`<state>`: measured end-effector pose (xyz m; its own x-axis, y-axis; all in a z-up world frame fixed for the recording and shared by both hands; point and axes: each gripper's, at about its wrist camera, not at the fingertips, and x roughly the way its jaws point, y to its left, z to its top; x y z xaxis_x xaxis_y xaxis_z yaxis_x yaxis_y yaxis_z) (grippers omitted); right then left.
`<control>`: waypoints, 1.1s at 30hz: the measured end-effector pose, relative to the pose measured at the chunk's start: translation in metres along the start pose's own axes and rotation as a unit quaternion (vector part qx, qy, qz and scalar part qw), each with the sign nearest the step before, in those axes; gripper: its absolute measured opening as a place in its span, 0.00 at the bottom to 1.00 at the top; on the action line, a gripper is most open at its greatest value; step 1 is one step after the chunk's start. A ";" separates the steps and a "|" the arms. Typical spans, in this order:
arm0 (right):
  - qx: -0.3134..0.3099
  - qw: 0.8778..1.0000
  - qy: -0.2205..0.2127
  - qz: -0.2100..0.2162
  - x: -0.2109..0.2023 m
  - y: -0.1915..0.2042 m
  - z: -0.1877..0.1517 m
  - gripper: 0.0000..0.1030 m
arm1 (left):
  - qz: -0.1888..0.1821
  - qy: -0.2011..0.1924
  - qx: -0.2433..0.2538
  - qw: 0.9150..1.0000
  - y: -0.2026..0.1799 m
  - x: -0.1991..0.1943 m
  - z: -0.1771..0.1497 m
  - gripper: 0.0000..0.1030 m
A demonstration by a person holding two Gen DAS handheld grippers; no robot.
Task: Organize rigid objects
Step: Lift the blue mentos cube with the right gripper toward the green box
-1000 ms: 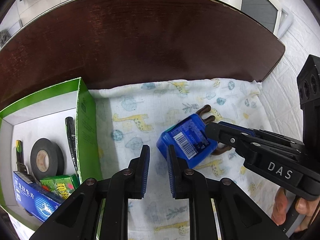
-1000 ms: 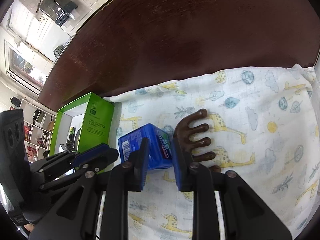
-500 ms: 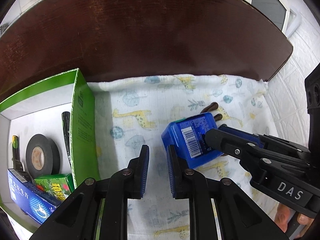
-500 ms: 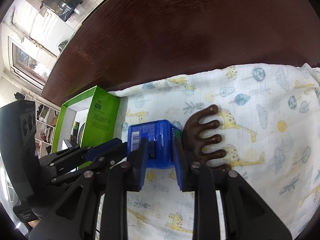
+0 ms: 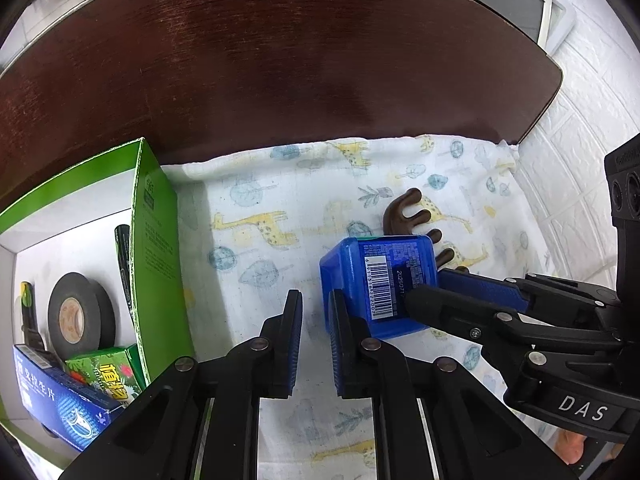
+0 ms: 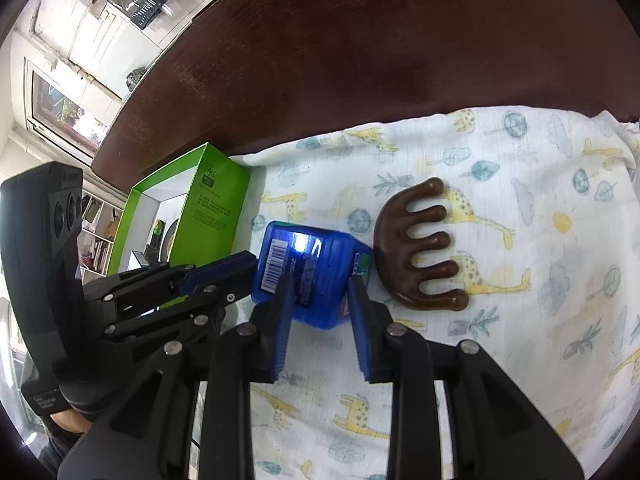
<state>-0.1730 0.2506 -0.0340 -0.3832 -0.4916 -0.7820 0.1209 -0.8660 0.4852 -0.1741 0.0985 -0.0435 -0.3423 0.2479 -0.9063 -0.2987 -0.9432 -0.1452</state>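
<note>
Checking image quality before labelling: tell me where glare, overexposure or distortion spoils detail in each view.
Right wrist view: a white glare patch sits on the blue container, washing out part of its label; the windows at far left are overexposed. Left wrist view: no glare there, and the barcode on the container reads sharply. Both views: fisheye bends the dark wooden table edge into an arc, with black corners.

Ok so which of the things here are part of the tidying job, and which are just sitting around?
Job:
- blue box, between the right gripper fingers
- brown comb on the cloth
- green box holding tape roll and small packets
- left gripper, empty

Lying about:
- giraffe cloth
- dark wooden table
</note>
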 end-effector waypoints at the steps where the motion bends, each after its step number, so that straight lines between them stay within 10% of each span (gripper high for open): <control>1: 0.005 1.000 0.000 0.001 0.000 -0.001 0.000 0.28 | 0.001 0.002 0.001 1.000 -0.001 0.001 0.001 0.11; 10: 0.018 1.000 -0.002 -0.004 0.000 -0.002 0.002 0.30 | 0.012 -0.001 -0.018 1.000 0.007 0.004 0.009 0.29; 33: 0.039 0.999 0.002 0.012 0.000 -0.007 0.003 0.33 | -0.063 0.001 -0.076 0.995 0.023 -0.001 0.009 0.21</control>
<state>-0.1762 0.2571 -0.0364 -0.3774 -0.5131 -0.7709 0.0588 -0.8441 0.5330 -0.1883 0.0785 -0.0427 -0.3091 0.3655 -0.8780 -0.2015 -0.9274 -0.3152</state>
